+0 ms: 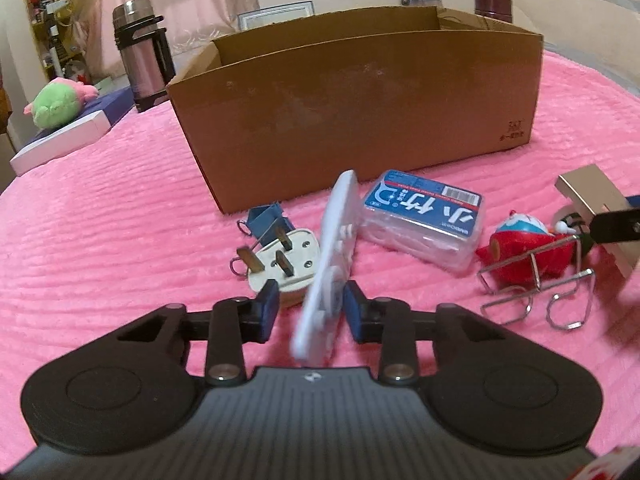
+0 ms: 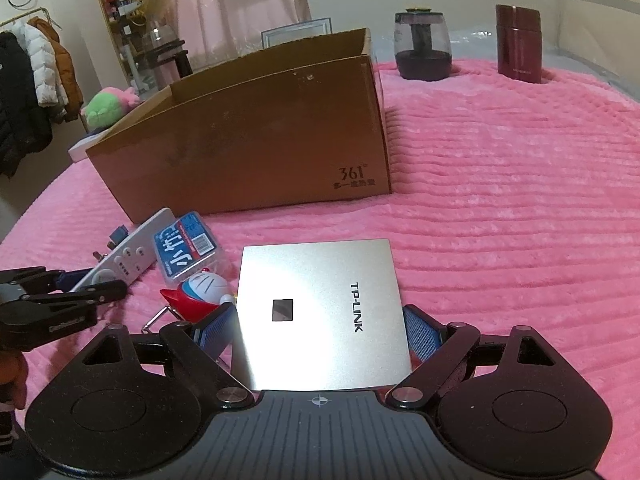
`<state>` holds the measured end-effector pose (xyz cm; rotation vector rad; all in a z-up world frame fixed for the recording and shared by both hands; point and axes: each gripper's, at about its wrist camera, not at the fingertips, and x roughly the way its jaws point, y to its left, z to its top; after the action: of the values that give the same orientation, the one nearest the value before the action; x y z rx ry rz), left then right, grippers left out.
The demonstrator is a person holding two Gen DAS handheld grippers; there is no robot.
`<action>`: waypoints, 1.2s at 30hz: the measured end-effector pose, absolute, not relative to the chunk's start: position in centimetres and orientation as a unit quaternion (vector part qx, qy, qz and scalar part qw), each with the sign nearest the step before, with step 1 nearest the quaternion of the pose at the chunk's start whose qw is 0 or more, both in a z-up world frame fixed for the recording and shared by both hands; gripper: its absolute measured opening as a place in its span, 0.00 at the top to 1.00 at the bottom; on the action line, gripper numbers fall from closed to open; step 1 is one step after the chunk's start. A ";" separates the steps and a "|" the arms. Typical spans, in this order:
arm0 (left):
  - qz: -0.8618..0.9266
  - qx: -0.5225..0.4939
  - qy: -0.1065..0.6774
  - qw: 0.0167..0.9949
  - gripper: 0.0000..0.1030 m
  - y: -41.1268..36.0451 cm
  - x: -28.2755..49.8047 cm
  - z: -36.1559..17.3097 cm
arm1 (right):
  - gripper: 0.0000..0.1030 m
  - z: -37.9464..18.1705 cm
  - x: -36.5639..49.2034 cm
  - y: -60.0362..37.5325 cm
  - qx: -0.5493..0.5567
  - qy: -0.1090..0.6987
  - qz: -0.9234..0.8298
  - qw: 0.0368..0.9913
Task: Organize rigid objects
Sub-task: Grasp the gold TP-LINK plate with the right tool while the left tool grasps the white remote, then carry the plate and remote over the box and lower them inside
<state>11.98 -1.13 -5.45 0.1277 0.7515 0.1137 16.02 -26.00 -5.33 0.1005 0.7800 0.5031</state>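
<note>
My left gripper [image 1: 310, 308] is open around a white remote control [image 1: 332, 256] that stands tilted on edge between the pads; the right pad touches it, the left pad is apart. My right gripper [image 2: 318, 332] is shut on a silver TP-LINK box [image 2: 320, 312], held flat above the pink blanket. An open cardboard box [image 1: 360, 108] stands behind the objects; it also shows in the right wrist view [image 2: 256, 136]. On the blanket lie a white plug [image 1: 280, 264], a blue binder clip [image 1: 264, 218], a clear floss-pick case [image 1: 424, 220], a Doraemon toy [image 1: 520, 244] and a wire rack [image 1: 536, 296].
A steel thermos [image 1: 142, 52], a plush toy [image 1: 60, 102] and a white-blue box [image 1: 64, 136] sit at the far left. A dark jar [image 2: 422, 46] and a maroon container [image 2: 518, 44] stand at the back right. Pink blanket [image 2: 520, 200] stretches to the right.
</note>
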 end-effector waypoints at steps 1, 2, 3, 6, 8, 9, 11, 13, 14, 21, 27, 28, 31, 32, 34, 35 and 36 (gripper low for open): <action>0.052 0.064 0.366 0.927 0.78 -1.1 11.8 -5.3 | 0.18 -5.3 16.0 -25.9 0.048 0.375 0.243 0.893; 0.048 0.067 0.365 0.927 0.78 -1.2 11.5 -5.2 | 0.18 -5.2 15.9 -25.9 0.047 0.375 0.243 0.893; 0.045 0.069 0.364 0.928 0.79 -1.2 11.4 -5.2 | 0.18 -5.2 15.9 -25.8 0.046 0.375 0.243 0.893; 0.033 0.067 0.362 0.929 0.87 -1.2 10.7 -4.9 | 0.18 -5.1 15.7 -25.6 0.045 0.376 0.243 0.893; 0.022 0.052 0.364 0.930 0.91 -0.9 10.3 -4.7 | 0.18 -5.0 15.6 -25.5 0.043 0.375 0.242 0.894; 0.017 0.041 0.367 0.929 0.92 -0.8 10.2 -4.6 | 0.18 -4.9 15.5 -25.5 0.043 0.375 0.243 0.894; 0.006 0.018 0.370 0.929 0.93 -0.2 9.6 -4.3 | 0.18 -4.7 15.3 -25.4 0.042 0.373 0.243 0.894; -0.006 -0.006 0.374 0.928 0.94 0.4 8.9 -4.0 | 0.18 -4.5 15.0 -25.2 0.043 0.372 0.244 0.895; -0.011 -0.021 0.376 0.926 0.94 0.7 8.4 -3.9 | 0.18 -4.4 14.9 -25.2 0.044 0.372 0.244 0.895; -0.035 -0.100 0.395 0.912 0.93 3.7 5.1 -3.7 | 0.18 -3.6 13.6 -24.7 0.050 0.366 0.246 0.896; -0.006 -0.016 0.378 0.926 0.79 3.1 4.2 -3.5 | 0.18 -3.4 12.8 -24.6 0.055 0.366 0.240 0.897; -0.007 -0.001 0.372 0.928 0.75 2.8 4.3 -3.4 | 0.17 -3.3 12.6 -24.6 0.056 0.366 0.240 0.898; -0.008 0.030 0.358 0.933 0.67 2.0 5.2 -3.4 | 0.17 -3.3 12.4 -24.5 0.057 0.366 0.237 0.898; -0.013 0.036 0.356 0.934 0.66 1.9 5.6 -3.5 | 0.18 -3.3 12.4 -24.5 0.057 0.366 0.236 0.898; -0.024 0.048 0.354 0.934 0.60 1.5 6.3 -3.9 | 0.18 -3.3 12.3 -24.6 0.058 0.368 0.234 0.898; -0.032 0.056 0.353 0.933 0.59 1.3 6.6 -4.1 | 0.18 -3.3 12.3 -24.6 0.058 0.368 0.234 0.898; -0.041 0.065 0.354 0.932 0.57 1.1 7.0 -4.3 | 0.18 -3.4 12.3 -24.6 0.057 0.369 0.233 0.898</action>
<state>7.00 1.14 -4.29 0.1320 0.7238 -0.0836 12.35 -24.58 -3.35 0.1184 0.7646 0.4832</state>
